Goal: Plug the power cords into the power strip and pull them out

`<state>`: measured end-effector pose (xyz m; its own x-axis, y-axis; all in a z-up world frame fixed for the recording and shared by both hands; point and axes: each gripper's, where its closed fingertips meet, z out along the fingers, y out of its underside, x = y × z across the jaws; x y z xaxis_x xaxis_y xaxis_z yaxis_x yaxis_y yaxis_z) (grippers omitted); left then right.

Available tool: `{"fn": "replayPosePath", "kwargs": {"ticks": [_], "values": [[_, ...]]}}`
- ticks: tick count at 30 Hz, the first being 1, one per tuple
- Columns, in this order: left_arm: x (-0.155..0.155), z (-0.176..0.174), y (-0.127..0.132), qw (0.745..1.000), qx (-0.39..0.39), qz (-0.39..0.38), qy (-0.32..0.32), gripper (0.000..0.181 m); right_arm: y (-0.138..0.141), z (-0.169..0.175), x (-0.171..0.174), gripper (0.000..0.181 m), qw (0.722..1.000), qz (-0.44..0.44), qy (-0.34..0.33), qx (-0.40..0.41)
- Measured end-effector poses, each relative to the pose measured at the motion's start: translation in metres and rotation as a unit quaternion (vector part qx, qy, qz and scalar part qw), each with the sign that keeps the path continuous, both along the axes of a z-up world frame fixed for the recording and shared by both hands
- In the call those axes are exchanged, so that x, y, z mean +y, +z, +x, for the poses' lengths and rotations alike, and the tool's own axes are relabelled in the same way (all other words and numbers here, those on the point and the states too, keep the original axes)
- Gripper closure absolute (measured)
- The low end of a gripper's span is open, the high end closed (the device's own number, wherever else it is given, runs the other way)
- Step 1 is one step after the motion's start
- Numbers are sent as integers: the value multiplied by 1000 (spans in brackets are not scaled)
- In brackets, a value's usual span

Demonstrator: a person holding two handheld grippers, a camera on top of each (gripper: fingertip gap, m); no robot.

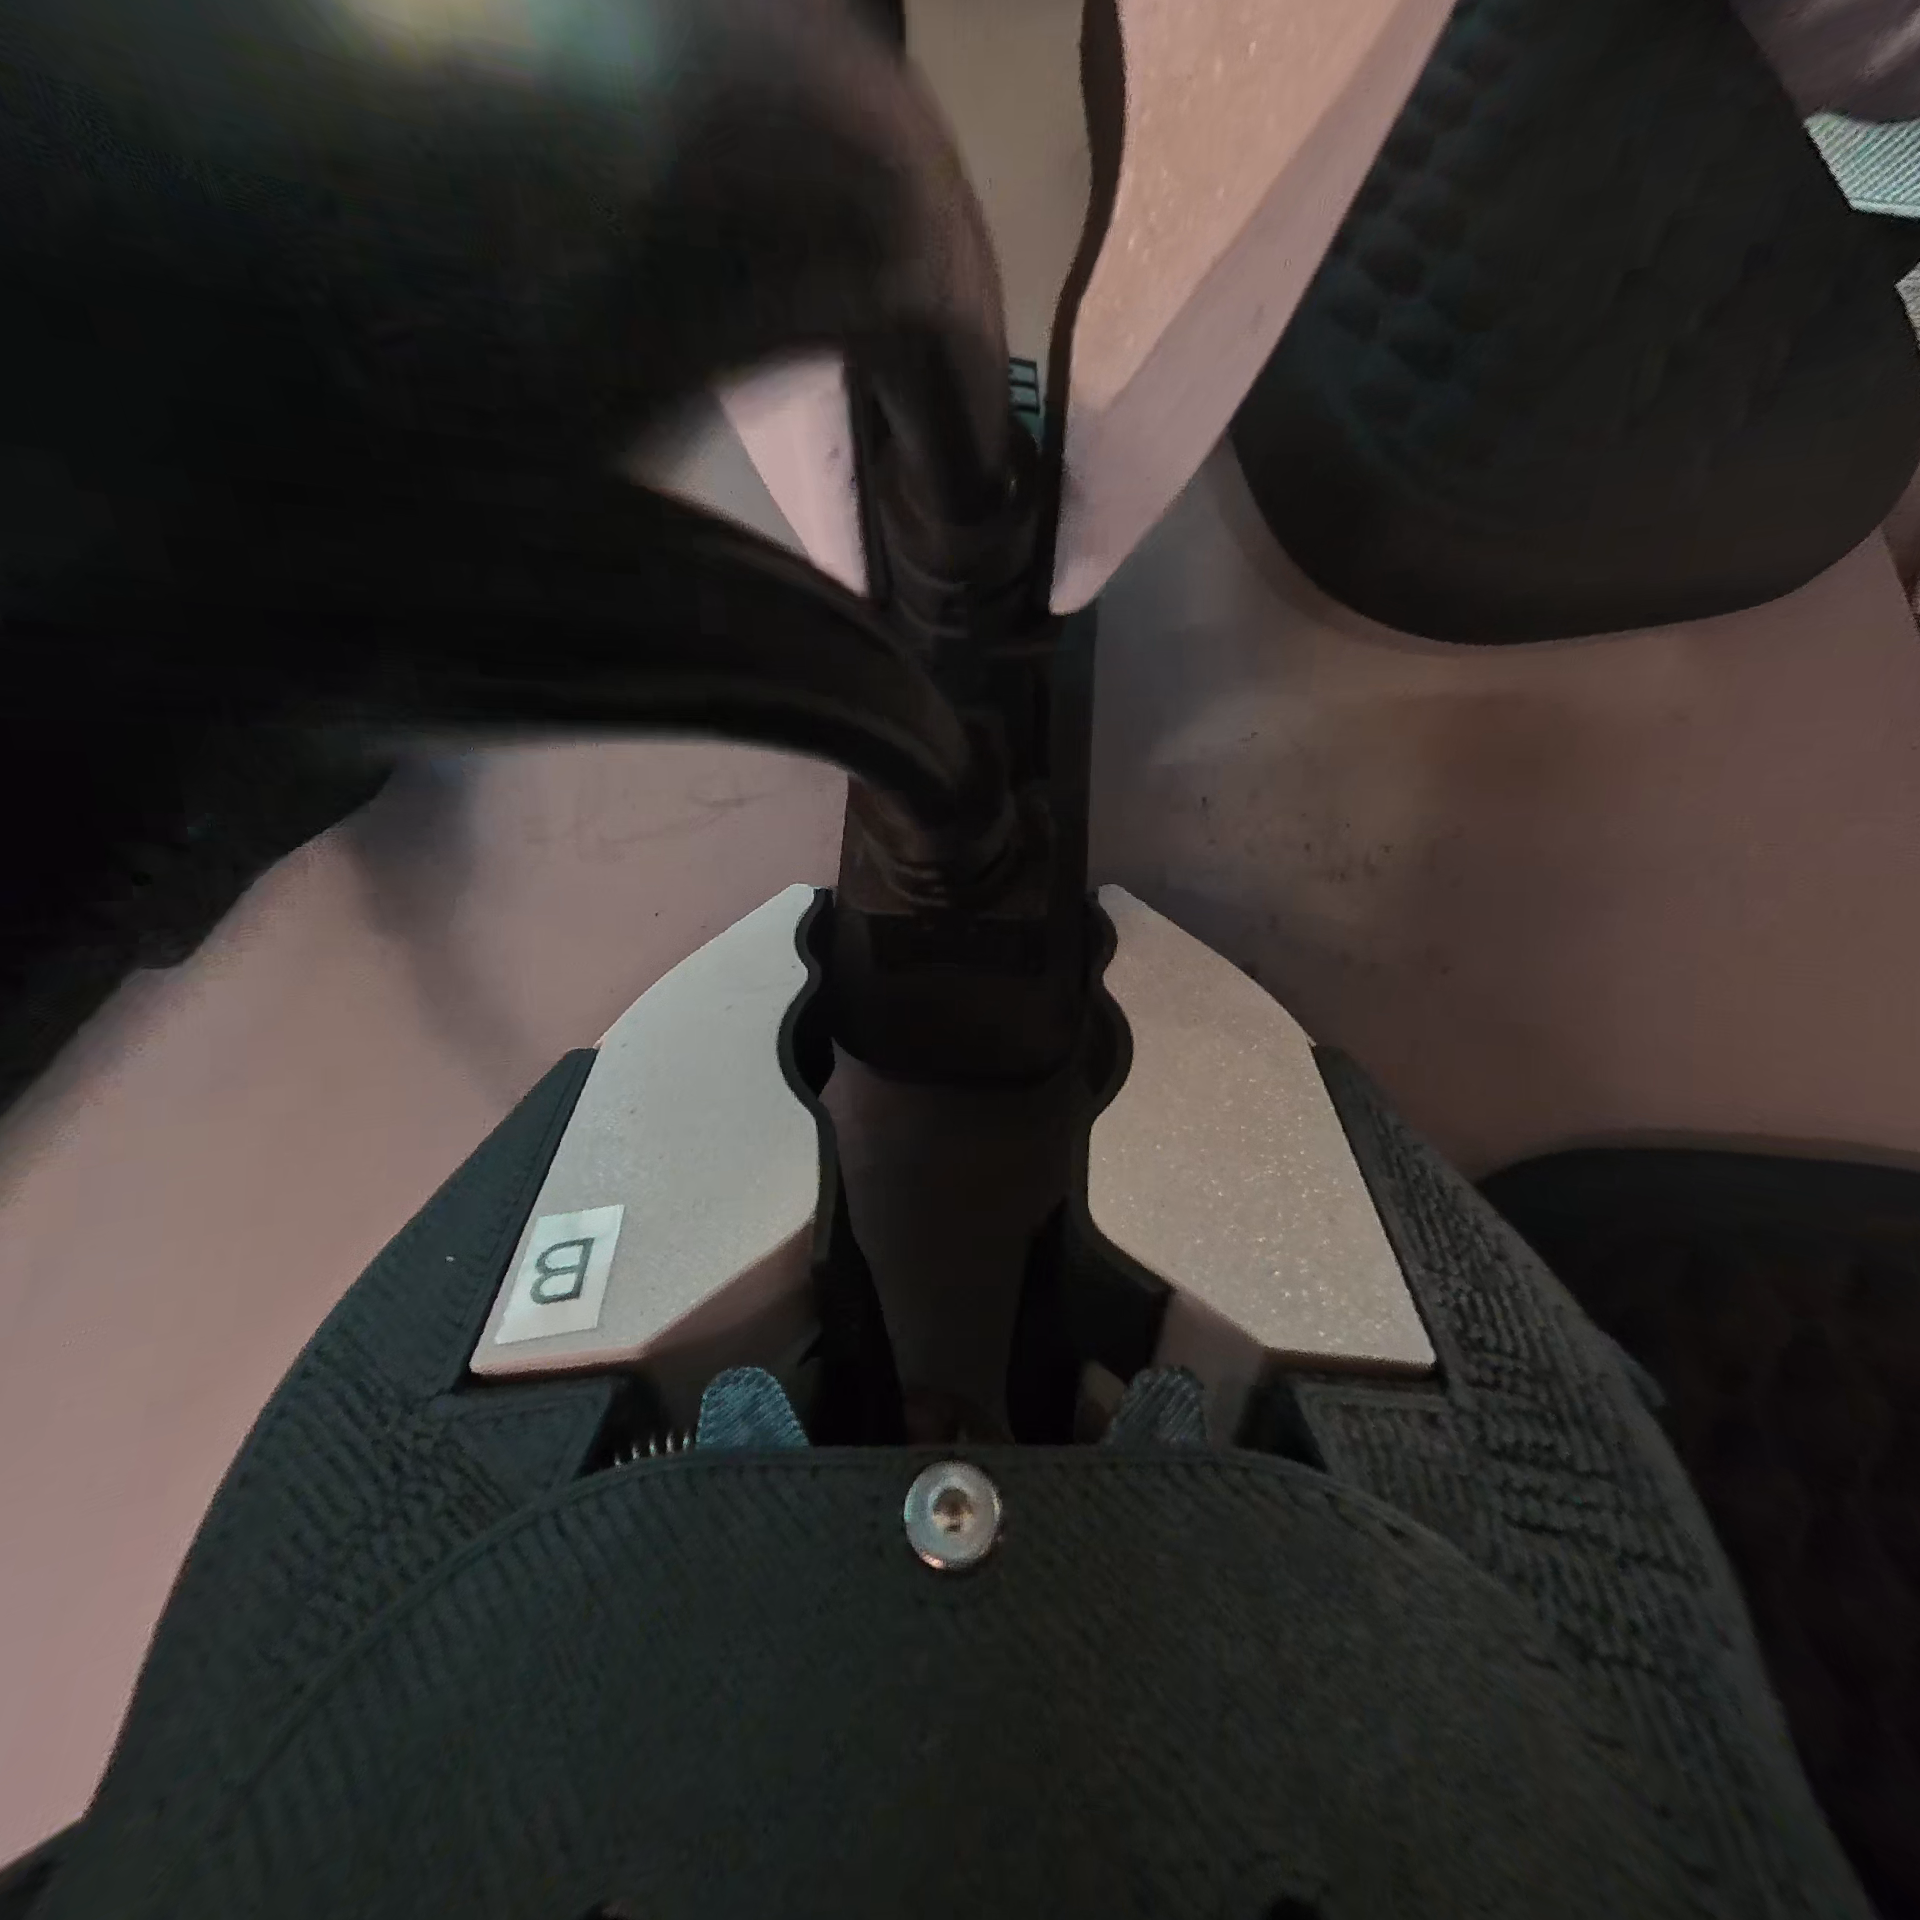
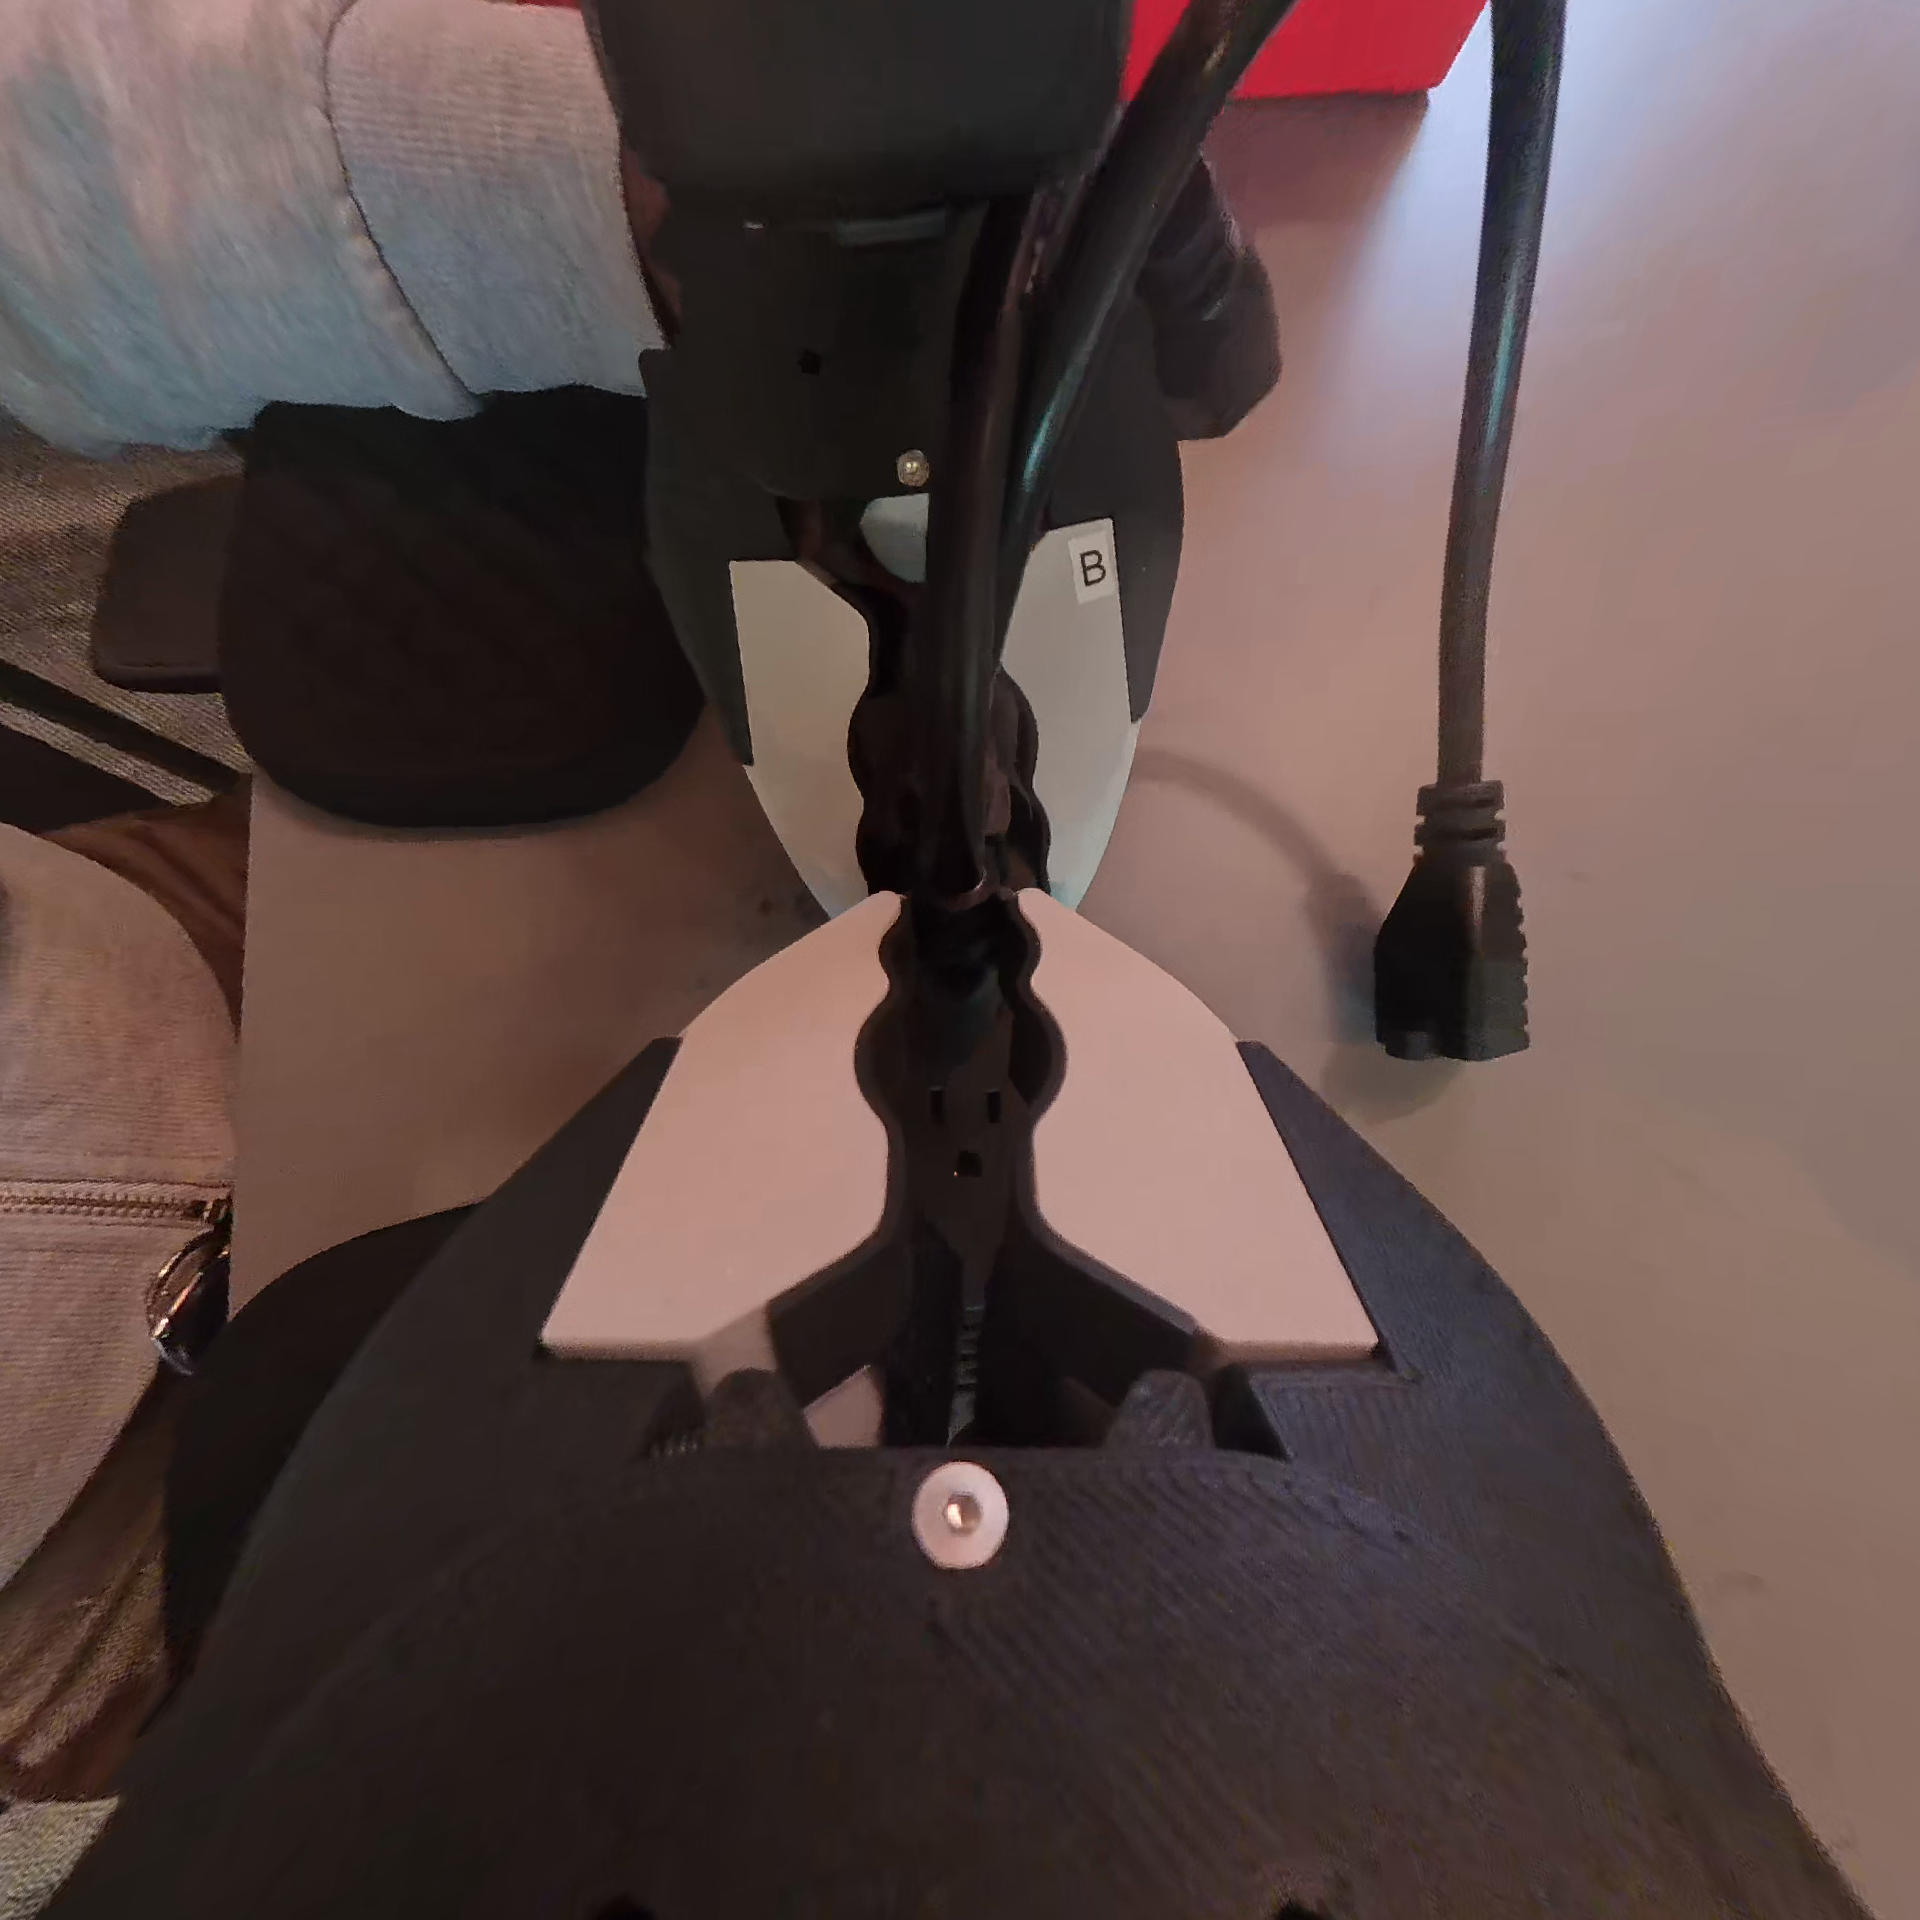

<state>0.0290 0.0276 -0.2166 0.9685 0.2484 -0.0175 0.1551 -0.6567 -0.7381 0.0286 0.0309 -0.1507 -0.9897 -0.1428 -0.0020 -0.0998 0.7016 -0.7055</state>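
My left gripper (image 1: pixel 958 977) is clenched on the black power strip (image 1: pixel 961 935), which runs straight out between its fingers and stands end-on to my camera. Black power cords (image 1: pixel 790 665) leave the power strip's top and sweep away to the left side of that view, blurred and dark. My right gripper (image 2: pixel 961 935) faces the other way and is clamped on the same power strip (image 2: pixel 961 1127); an empty socket face shows between its fingers, and two cords rise from the strip just beyond its tips. To the right of the power strip a loose black cord connector (image 2: pixel 1455 966) lies flat on the pinkish tabletop (image 2: pixel 1683 520), well apart.
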Motion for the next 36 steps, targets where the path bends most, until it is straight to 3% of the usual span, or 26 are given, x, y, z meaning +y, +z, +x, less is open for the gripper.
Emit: {"fn": "replayPosePath", "kwargs": {"ticks": [36], "values": [[1, 1, 0, 1000, -2, 0, -2, 136, -1, 1, 6, 163, 999, 31, -18, -17]]}}
